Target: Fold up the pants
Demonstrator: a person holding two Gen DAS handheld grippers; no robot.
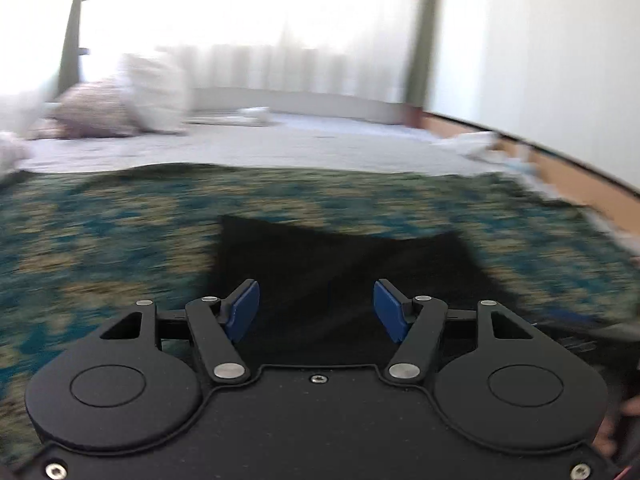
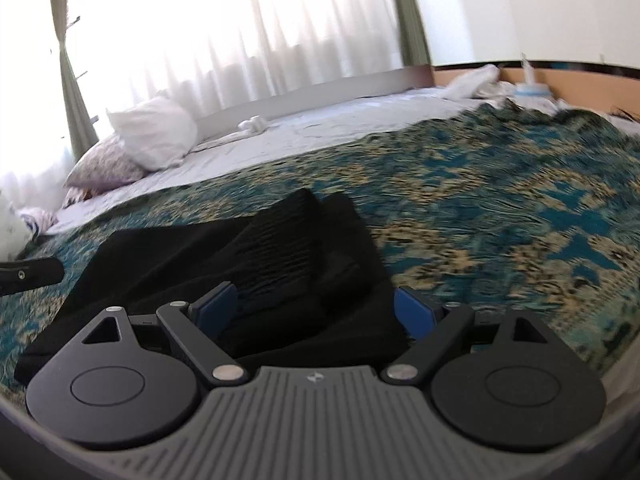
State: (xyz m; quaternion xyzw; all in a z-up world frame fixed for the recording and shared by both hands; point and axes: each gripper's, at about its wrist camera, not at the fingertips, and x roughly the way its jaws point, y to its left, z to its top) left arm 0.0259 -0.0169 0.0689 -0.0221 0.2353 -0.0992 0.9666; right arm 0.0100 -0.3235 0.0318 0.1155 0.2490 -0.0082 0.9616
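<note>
Daylight floods through sheer white curtains (image 2: 224, 40) onto a bed whose teal-and-tan patterned blanket (image 2: 500, 208) covers the near half of a pale sheet (image 2: 320, 128). Black pants (image 2: 224, 248) lie on the blanket, bunched in overlapping folds with a ribbed band on top.

The left gripper (image 1: 316, 308) hangs just above the dark cloth with its blue pads (image 1: 242, 312) spread well apart and nothing pinched between them; that view is smeared by motion blur. The right gripper (image 2: 316, 312) is spread wider, its blue pads either side of the pants' near folds, the fabric rising between them. Whether either pad touches the cloth cannot be told, but they are not pressing it together.

In the right wrist view, the black tip of the left gripper juts in at the left edge, beside the pants. A white pillow (image 2: 156, 132) leans on a lilac-patterned pillow (image 2: 106, 168) at the far left of the bed, and crumpled white bedding (image 2: 476, 80) sits against the wooden headboard (image 2: 580, 80) at the far right. A small white bundle (image 2: 254, 124) lies on the sheet near the window wall.
</note>
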